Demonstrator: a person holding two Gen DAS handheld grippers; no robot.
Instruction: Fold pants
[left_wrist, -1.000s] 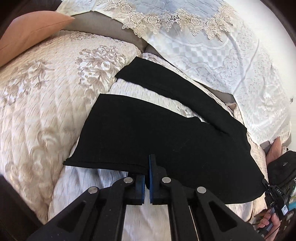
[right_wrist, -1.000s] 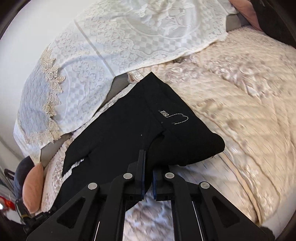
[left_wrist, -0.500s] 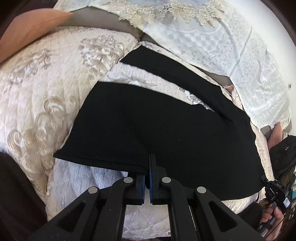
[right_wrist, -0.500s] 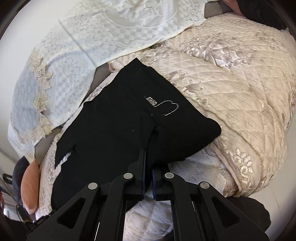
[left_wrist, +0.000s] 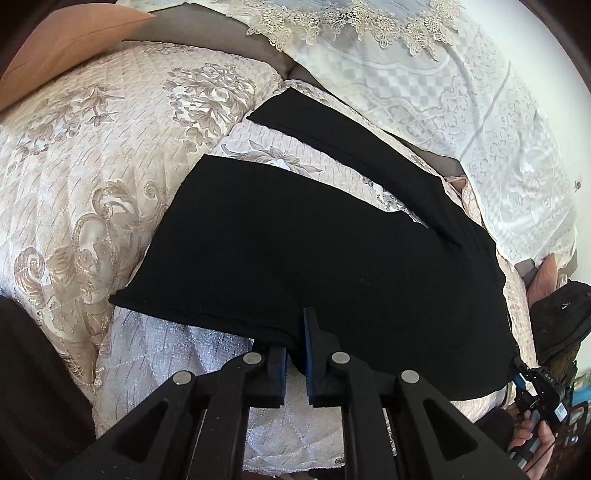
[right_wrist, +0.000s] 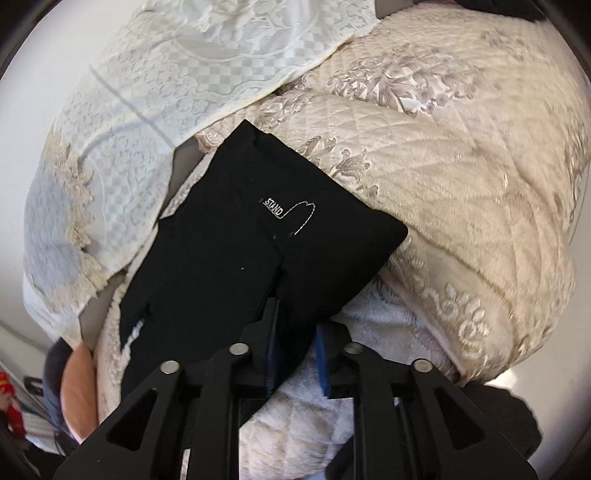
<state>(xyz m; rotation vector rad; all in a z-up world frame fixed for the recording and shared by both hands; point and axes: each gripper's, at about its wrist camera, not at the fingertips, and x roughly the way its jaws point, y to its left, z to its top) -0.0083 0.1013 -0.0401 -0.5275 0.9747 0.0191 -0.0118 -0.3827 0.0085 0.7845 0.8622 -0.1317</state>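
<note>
Clearly soft and limp, the pants (left_wrist: 314, 258) lie on the bed (left_wrist: 92, 166); both grippers' fingers (left_wrist: 312, 347) have just been parting, cloth loose between; best taken at hems.

Pants (right_wrist: 229, 266) hem under gripper (right_wrist: 295, 354)

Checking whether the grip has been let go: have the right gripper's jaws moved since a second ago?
Yes. The right gripper has just been opening; the black fabric pants hem lies between its parted pads on the beige quilted bedspread.

Bedroom in a home: bed under quilted cream floral bedspread (left_wrist: 85, 177), white lace cover (left_wrist: 461, 92) at far edge, peach pillow (left_wrist: 62, 44).
</note>
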